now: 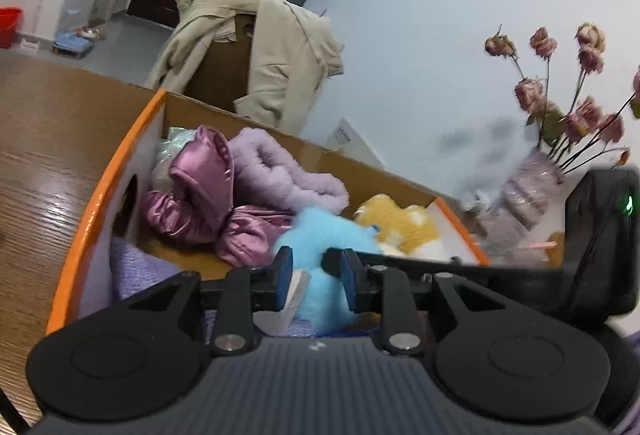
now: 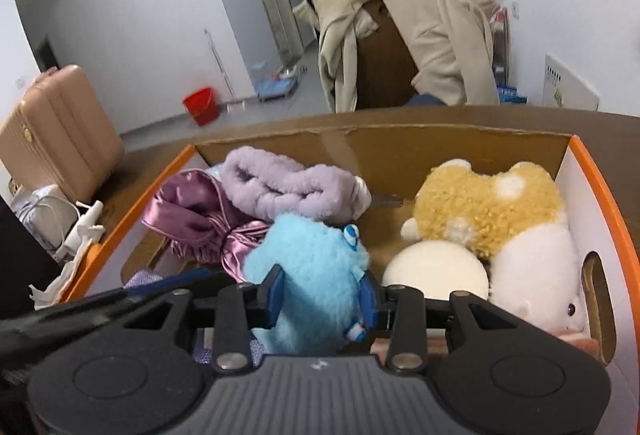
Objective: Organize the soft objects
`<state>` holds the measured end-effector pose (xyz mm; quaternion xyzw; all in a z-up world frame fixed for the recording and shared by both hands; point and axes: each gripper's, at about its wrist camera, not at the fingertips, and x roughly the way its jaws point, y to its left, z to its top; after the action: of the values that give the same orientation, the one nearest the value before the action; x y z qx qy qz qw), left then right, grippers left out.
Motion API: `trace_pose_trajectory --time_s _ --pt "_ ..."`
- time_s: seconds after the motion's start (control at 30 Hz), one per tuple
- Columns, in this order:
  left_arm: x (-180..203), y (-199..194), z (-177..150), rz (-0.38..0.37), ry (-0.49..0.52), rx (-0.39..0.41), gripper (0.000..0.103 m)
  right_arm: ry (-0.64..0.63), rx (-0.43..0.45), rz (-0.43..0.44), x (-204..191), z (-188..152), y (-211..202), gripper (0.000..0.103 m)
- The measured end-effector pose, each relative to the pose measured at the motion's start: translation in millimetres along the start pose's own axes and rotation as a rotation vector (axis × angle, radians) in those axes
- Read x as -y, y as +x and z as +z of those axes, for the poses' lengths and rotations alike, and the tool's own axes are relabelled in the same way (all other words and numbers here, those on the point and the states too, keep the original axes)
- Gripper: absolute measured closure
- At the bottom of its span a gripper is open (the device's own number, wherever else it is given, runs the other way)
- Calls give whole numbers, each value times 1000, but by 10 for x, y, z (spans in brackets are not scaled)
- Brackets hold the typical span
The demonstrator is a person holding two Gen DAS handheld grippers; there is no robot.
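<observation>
An orange-rimmed cardboard box [image 1: 106, 171] [image 2: 596, 175] holds soft things: a shiny pink satin piece [image 1: 192, 191] [image 2: 188, 211], a lilac fluffy piece [image 1: 276, 171] [image 2: 280, 187], a yellow-and-white plush [image 1: 400, 219] [image 2: 492, 203], a cream ball [image 2: 436, 271] and a blue fluffy toy [image 1: 320, 235] [image 2: 312, 267]. My right gripper [image 2: 322, 295] is shut on the blue toy, over the box. My left gripper [image 1: 316, 275] is over the box beside it, its jaws partly apart around the blue toy's fluff and white tag; its grip is unclear.
The box sits on a wooden table [image 1: 44, 139]. A vase of dried roses [image 1: 560, 115] stands to the right. A chair draped with a beige coat [image 1: 256, 47] [image 2: 432, 23] is behind. A pink suitcase [image 2: 56, 131] and red bucket [image 2: 202, 105] stand on the floor.
</observation>
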<state>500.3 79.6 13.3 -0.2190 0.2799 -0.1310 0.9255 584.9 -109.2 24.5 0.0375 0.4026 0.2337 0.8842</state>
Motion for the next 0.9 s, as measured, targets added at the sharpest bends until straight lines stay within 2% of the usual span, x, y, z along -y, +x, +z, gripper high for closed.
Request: trace_pose_trajectory --time_s 0.1,0.13,0.23,0.3,0.33,0.43,0.5,0.57,0.6,0.67,0.73,0.8,0.9 --pt "67 -59 0 5 42 15 68 47 -48 23 73 43 35 61" --pt "89 -77 -2 19 52 22 64 55 -47 32 90 37 22 57" --pt "160 -146 29 57 105 35 61 56 -30 22 97 12 -110 52" --pt "238 -233 51 97 182 57 55 63 19 26 82 1 -337 48" --pt "282 -294 65 126 208 76 47 59 42 15 73 7 -465 42" --pt "386 -479 88 160 255 92 34 -2 117 -70 22 37 -885 29" --pt "456 -613 106 191 281 95 31 -20 152 -112 37 26 -1139 24" --pt "531 -737 119 221 285 108 24 -35 166 -152 39 -10 -1326 19" --pt "573 -828 105 228 287 128 19 -57 178 -186 21 -51 -1424 16" --pt "654 -978 55 235 305 169 16 -96 224 -223 -13 -145 -1584 15" --pt "742 -1105 -12 246 337 217 7 -129 300 -246 -50 -273 -1762 11" --pt "817 -1246 -109 250 371 294 3 -149 380 -278 -77 -392 -1903 3" --pt "886 -1392 -215 252 388 378 0 -156 475 -305 -105 -527 -2035 2"
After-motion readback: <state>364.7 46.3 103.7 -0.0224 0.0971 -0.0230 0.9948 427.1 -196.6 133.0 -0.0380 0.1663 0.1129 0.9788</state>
